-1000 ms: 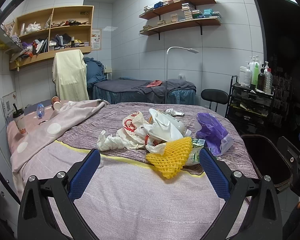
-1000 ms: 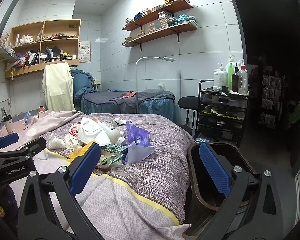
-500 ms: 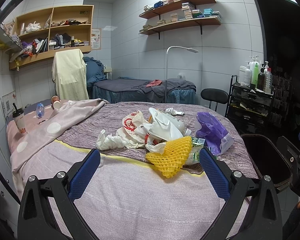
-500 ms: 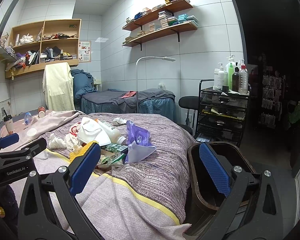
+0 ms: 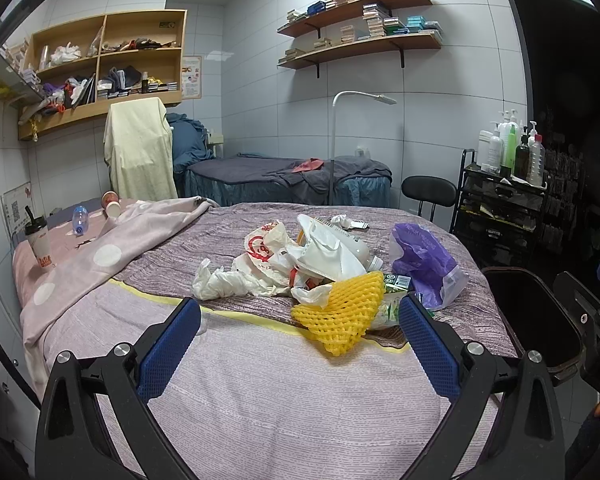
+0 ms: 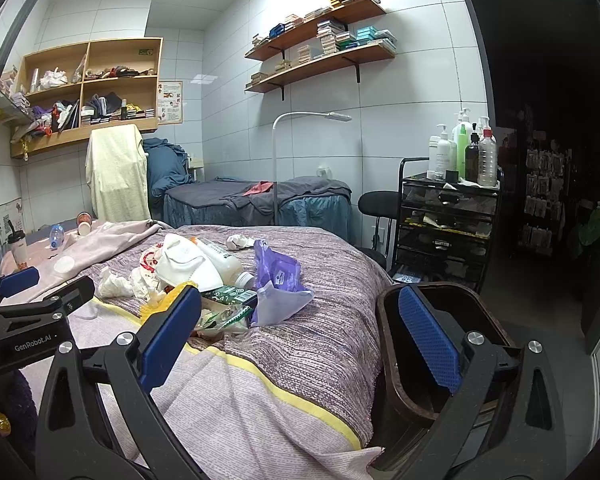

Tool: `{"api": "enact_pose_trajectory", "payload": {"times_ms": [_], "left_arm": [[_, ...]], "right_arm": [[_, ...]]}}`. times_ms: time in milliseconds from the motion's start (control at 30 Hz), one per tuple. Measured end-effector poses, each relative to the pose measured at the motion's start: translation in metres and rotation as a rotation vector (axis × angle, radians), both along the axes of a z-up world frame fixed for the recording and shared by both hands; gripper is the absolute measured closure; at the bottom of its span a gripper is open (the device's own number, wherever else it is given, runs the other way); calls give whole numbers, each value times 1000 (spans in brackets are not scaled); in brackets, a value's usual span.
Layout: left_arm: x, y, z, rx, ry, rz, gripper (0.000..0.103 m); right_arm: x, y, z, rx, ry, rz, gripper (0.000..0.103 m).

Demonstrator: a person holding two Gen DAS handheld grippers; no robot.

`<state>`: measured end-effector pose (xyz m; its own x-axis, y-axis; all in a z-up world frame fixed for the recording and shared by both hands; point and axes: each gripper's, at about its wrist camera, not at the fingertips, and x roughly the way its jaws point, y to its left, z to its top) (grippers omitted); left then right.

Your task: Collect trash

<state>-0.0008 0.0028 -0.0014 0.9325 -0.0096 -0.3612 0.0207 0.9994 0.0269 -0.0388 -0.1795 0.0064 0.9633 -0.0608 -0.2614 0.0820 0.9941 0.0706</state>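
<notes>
Both tools I hold low at the near end of the bed (image 5: 260, 392), level and pointing forward: my left tool (image 5: 298, 344) and my right tool (image 6: 300, 332) have fingers wide apart, holding nothing. I think the dark bin (image 6: 396, 360) stands just beside the bed's right edge to receive trash. On the bed's middle the trash lies heaped: purple bag (image 5: 420, 256), white bags (image 5: 324, 252), yellow foam net (image 5: 340, 316).
</notes>
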Motion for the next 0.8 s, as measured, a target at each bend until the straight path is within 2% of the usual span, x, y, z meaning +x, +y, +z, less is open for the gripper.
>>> {"api": "enact_pose_trajectory", "payload": {"times_ms": [333, 533, 800], "left_arm": [[-2, 0, -12, 7, 25, 2, 6], [6, 5, -22, 0, 99, -16, 6], [28, 6, -31, -16, 228, -94, 6]], "right_arm": [[2, 6, -6, -1, 12, 8, 6], [10, 5, -10, 3, 62, 34, 6], [33, 1, -18, -4, 173, 87, 6]]}}
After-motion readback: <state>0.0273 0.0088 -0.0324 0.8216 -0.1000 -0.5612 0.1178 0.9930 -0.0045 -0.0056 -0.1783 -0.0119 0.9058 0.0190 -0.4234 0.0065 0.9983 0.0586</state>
